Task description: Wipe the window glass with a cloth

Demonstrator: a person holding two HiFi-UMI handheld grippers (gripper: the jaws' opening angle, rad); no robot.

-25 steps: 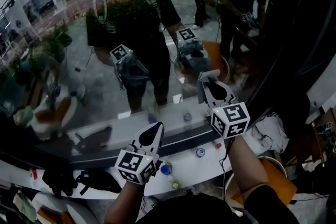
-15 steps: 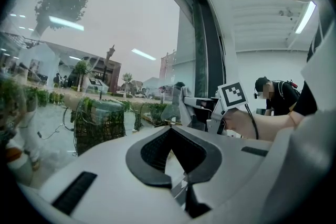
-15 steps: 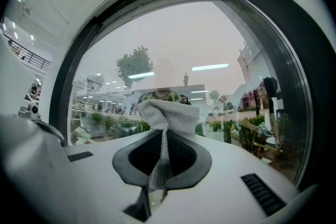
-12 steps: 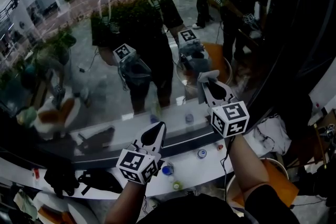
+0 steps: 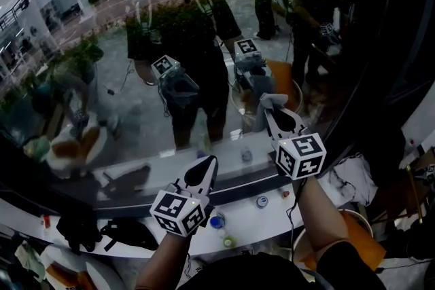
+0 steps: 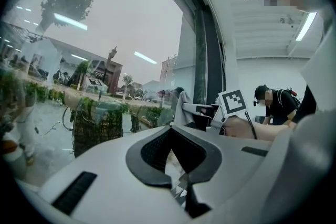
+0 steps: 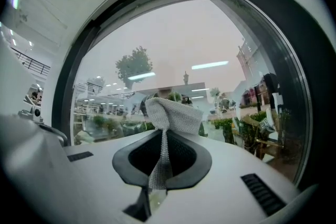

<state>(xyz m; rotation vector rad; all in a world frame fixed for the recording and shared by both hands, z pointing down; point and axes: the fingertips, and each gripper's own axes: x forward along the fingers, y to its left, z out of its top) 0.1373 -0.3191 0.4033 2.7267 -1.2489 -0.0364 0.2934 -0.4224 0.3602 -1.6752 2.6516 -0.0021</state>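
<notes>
Grey cloth [image 7: 170, 110] is pinched in the right gripper [image 7: 161, 136], close to the window glass [image 5: 95, 64]; the left gripper [image 6: 170, 136] is pressed together, empty. Best to press flat and overlap strokes

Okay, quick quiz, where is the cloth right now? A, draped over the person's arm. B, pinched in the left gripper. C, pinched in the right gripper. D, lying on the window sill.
C: the right gripper view shows the grey cloth clamped between the jaws of the right gripper, bunched above their tips, while the left gripper is shut with nothing between its jaws.
</notes>
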